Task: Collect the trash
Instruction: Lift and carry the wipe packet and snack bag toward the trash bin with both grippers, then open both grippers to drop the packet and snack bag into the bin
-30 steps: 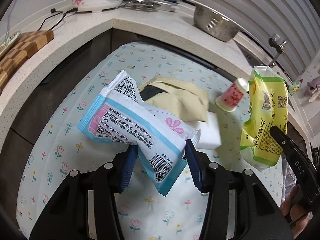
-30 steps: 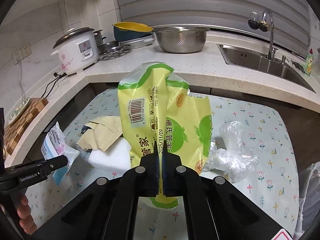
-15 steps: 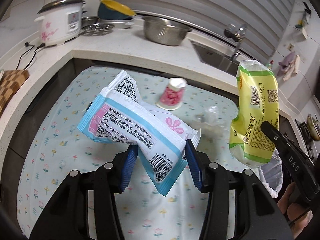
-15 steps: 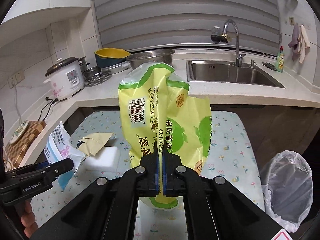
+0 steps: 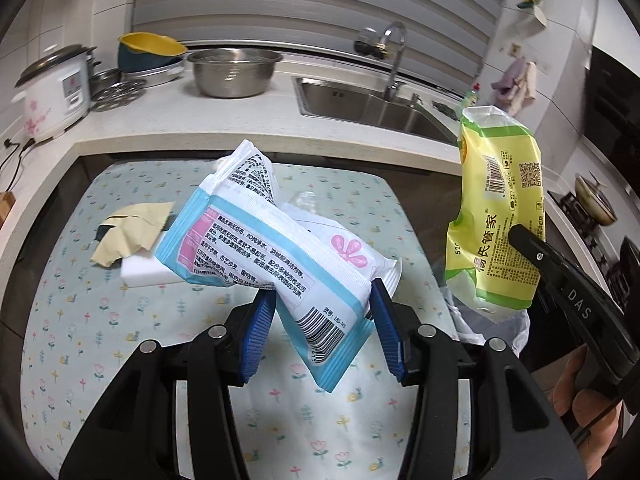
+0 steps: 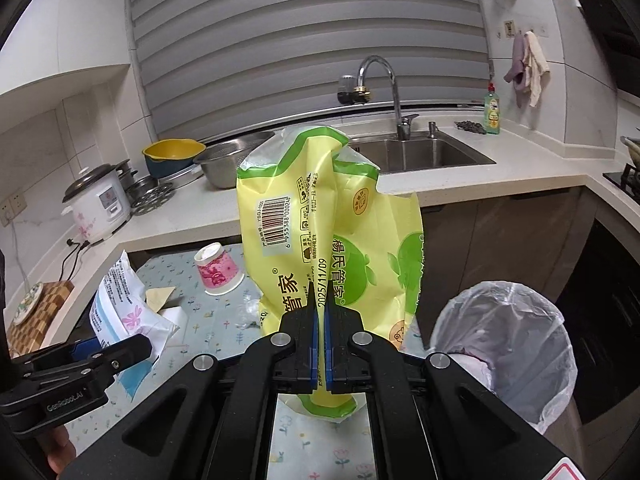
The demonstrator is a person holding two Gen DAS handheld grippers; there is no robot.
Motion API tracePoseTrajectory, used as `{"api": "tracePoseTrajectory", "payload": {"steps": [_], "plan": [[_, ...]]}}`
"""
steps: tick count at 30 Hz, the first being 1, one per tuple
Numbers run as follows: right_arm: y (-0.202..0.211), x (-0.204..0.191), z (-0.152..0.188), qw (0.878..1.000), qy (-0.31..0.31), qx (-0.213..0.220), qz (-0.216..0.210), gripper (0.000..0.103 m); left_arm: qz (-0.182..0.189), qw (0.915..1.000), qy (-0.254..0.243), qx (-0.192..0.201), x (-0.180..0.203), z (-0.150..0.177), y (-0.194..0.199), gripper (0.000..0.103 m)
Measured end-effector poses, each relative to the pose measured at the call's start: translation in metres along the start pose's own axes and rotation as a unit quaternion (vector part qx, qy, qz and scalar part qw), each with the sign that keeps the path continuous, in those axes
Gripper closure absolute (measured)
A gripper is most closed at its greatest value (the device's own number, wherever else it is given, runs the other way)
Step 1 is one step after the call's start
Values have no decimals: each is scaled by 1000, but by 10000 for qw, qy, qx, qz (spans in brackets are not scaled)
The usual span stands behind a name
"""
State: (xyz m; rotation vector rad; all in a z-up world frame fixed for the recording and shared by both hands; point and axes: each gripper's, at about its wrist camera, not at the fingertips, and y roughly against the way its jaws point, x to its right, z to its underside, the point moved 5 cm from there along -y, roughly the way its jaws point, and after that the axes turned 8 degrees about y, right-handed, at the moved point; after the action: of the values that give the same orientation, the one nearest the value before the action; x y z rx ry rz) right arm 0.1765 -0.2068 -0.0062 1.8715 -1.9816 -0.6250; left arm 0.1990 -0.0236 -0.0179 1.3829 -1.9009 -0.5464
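My left gripper (image 5: 322, 308) is shut on a white, blue and pink wet-wipe packet (image 5: 256, 236), held in the air above the flowered table (image 5: 80, 320). My right gripper (image 6: 319, 312) is shut on the lower part of a crumpled yellow-green plastic bag (image 6: 332, 236), which stands up in front of the camera. In the left wrist view that same yellow-green bag (image 5: 500, 208) hangs at the right, above a bin liner. A bin with a white liner (image 6: 504, 344) stands on the floor to the right of the table, some trash inside. In the right wrist view the wipe packet (image 6: 124, 304) shows at the left.
On the table lie a torn tan envelope (image 5: 132, 228), a white block (image 5: 148, 268), an upturned pink paper cup (image 6: 218, 270) and crumpled clear plastic (image 6: 250, 312). The counter behind holds a rice cooker (image 5: 52, 92), a steel colander (image 5: 232, 72) and a sink (image 5: 368, 104).
Both grippers have swung rightward and risen with their loads still held. The view has shifted from the table's left part toward the sink, and the lined bin has come into view.
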Motion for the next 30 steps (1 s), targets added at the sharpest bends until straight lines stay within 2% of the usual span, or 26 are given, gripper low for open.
{"api": "tracePoseTrajectory", "payload": {"steps": [17, 30], "plan": [[37, 110, 38, 9963, -523, -100, 673, 101, 432, 9959, -784, -131, 120, 23, -20, 56], [31, 176, 73, 9907, -901, -354, 960, 101, 665, 9888, -1281, -374, 195, 47, -59, 56]]}}
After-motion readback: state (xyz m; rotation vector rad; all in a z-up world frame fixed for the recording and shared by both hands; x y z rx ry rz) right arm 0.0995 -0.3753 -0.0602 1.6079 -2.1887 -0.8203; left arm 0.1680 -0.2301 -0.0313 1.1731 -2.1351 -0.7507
